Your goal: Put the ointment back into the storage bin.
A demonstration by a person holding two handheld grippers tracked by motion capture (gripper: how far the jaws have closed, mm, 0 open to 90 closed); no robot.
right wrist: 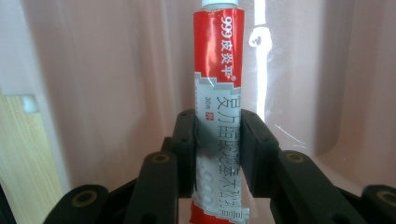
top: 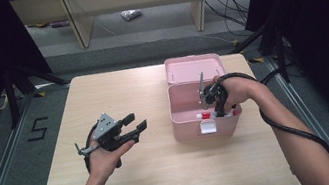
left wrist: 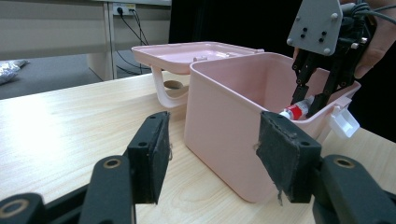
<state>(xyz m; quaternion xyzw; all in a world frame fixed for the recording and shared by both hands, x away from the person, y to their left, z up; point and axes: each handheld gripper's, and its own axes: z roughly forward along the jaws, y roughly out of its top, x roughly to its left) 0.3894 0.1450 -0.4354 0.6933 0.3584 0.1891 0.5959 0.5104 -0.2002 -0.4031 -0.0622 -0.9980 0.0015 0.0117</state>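
Pointing its white capped end away from the right tongs (right wrist: 217,140), the ointment tube (right wrist: 218,93) runs lengthwise straight out along the line of the jaws in the right gripper view, a red band with white characters at the far end and a grey-and-white printed section where the black pads clench it from both sides. In the left gripper view the same tube (left wrist: 296,111) lies nearly level, its red part peeking over the near rim of the pink box (left wrist: 224,121), held inside the box close to the front wall.

The right hand (top: 233,92) reaches in from the side, wrist bent, with the right tongs (top: 217,110) aimed downward into the box (top: 187,119); a black cable loops back along the forearm. The left hand (top: 104,155) rests palm-up above the tabletop (top: 132,184), well apart from the box, holding the left tongs (top: 138,125) roughly level and turned toward the box, jaws spread with nothing between them. Their padded faces (left wrist: 159,158) are dark, rough foam.

Smooth glossy plastic forms the box, with rounded corners and a white latch (top: 207,127) on its front. Its lid (top: 194,67) is thrown back flat behind it, a curved pink handle (left wrist: 163,93) hanging from it. Pale wood grain marks the tabletop.
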